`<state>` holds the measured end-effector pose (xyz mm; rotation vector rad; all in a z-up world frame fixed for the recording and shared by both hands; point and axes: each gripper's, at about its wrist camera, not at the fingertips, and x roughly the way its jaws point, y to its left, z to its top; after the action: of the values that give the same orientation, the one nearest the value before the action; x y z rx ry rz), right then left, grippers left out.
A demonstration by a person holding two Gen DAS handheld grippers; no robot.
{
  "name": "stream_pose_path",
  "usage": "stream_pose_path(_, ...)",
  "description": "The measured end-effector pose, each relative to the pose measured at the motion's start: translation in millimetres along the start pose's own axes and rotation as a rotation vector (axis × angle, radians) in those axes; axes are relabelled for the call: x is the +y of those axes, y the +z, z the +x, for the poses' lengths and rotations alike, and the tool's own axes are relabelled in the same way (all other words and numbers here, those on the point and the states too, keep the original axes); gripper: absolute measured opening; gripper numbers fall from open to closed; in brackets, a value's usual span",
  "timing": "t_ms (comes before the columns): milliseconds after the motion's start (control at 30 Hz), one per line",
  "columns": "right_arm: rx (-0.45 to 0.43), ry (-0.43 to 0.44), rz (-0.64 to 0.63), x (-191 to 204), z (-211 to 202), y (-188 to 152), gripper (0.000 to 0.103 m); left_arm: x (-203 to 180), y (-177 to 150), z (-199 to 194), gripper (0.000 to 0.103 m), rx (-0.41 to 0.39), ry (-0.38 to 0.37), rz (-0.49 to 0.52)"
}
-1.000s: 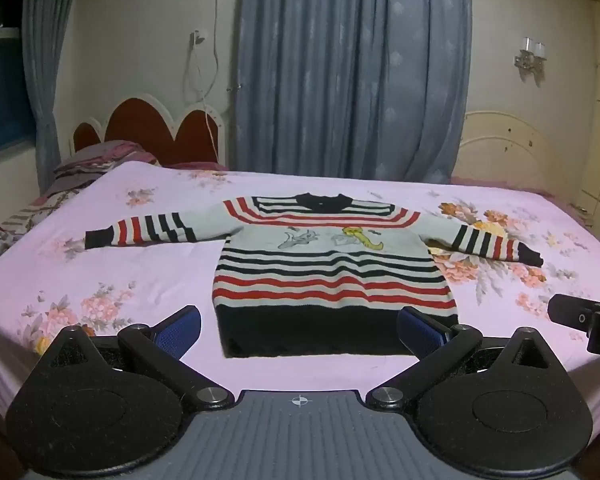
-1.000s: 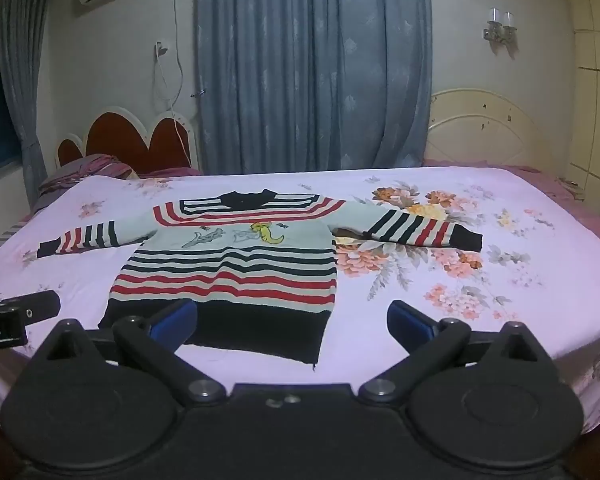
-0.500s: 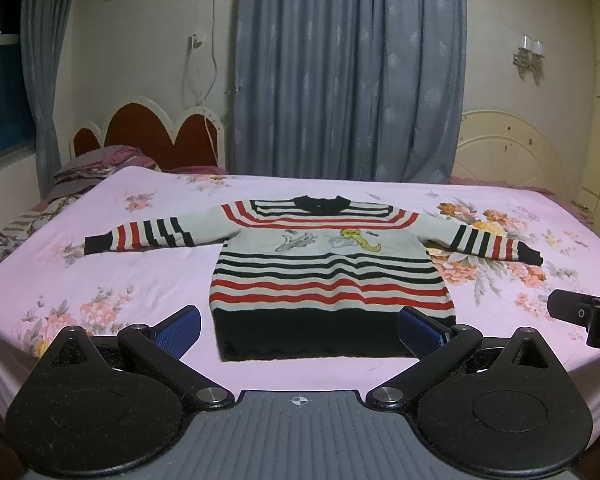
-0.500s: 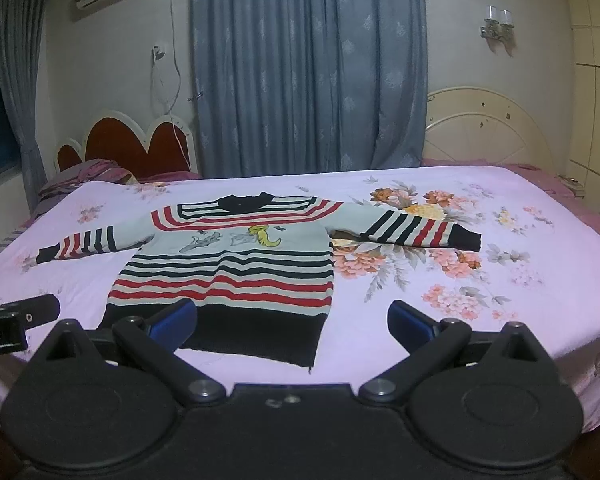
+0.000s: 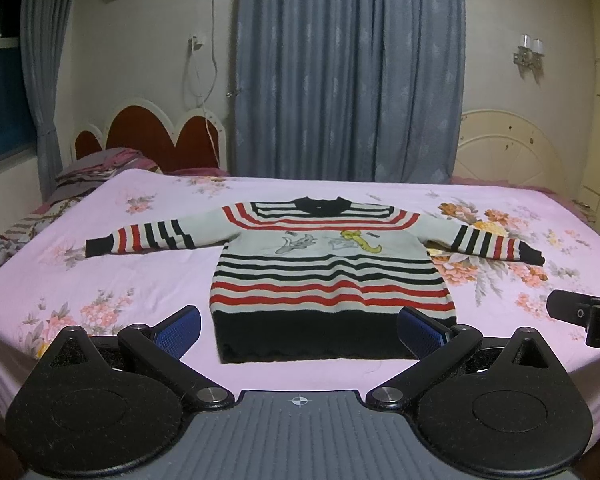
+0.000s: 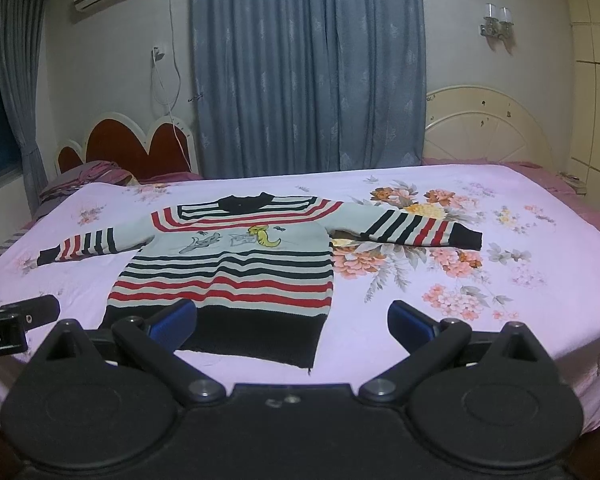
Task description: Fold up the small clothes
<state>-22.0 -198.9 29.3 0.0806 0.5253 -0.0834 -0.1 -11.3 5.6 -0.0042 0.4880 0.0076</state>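
Sweater (image 5: 332, 272): one striped knit piece, lying flat and face up on the bed (image 5: 140, 272), both sleeves spread out to the sides, black hem toward the cameras. Two claws show. The left claw (image 5: 300, 328) hangs released above the bed's near edge, its blue pads wide apart at either end of the hem. The right claw (image 6: 292, 322) is likewise spread, gripping nothing, its left pad over the hem. One curtain (image 6: 308, 64) hangs behind the bed.

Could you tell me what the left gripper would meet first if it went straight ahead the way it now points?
Probably the sweater: the open left gripper aims at its black hem on the bed. Depth is unclear, and it may be pointing slightly above the fabric.
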Motion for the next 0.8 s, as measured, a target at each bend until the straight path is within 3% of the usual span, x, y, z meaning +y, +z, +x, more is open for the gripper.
stream_pose_path(800, 0.003, -0.005, -0.007, 0.5, 1.3, 0.0, 0.102, 4.6, -1.6, 0.4, 0.103, 0.003, 0.002, -0.003)
